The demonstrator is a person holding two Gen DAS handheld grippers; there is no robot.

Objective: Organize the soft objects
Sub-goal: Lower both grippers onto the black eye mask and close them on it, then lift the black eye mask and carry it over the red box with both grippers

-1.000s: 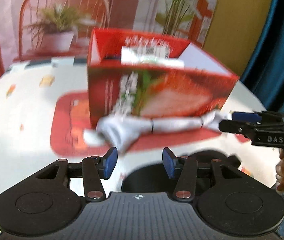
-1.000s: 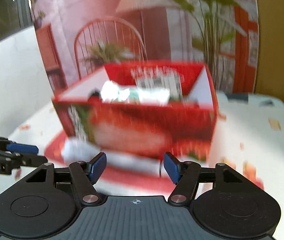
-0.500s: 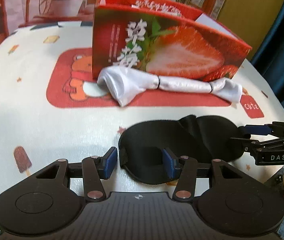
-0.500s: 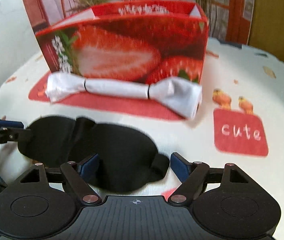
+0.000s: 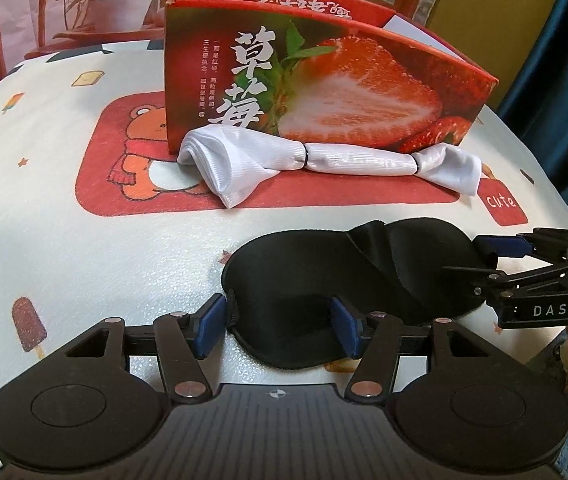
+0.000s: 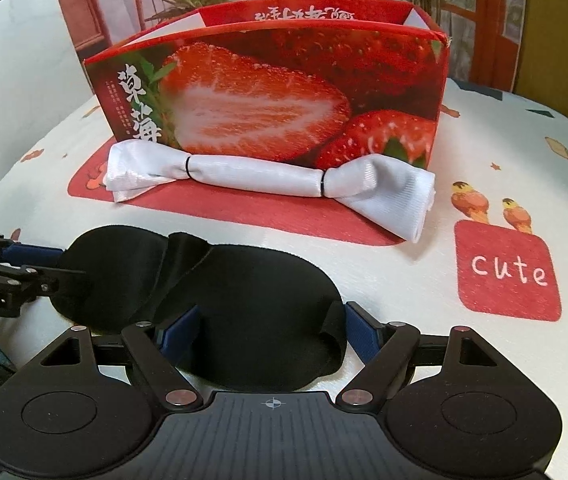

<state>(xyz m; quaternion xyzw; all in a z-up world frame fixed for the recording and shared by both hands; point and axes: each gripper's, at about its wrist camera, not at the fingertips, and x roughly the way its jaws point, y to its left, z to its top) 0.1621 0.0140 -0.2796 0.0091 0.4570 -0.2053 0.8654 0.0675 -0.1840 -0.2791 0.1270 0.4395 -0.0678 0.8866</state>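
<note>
- Two grippers frame the same black sleep mask (image 5: 348, 276), which lies flat on the near part of the printed tablecloth (image 5: 83, 248), one gripper at each end.
- Nearest in the left wrist view, the left gripper (image 5: 277, 330) has its blue pads on either side of the mask's left lobe; its jaws are opening, with the fabric between them but no pinch visible.
- In the right wrist view the right gripper (image 6: 271, 334) straddles the mask's right lobe (image 6: 251, 312) with jaws spread wide, the strap end bunched against the right pad; the pads do not appear to press on it.
- Step in hand, as I judge it: lining up both grippers for a two-ended grasp of the mask, not yet closed.
- Next move calls for both jaws to close on the thin padded edges together, then a level lift so the soft mask does not sag or slip out of one side.
- Farther back, a white cloth roll (image 6: 267, 180) bound by two black bands rests against the foot of the box.
- Farthest, the open red strawberry box (image 6: 284, 92) stands upright on the red bear mat (image 5: 131, 168), the likely destination; its contents are hidden from here.
</note>
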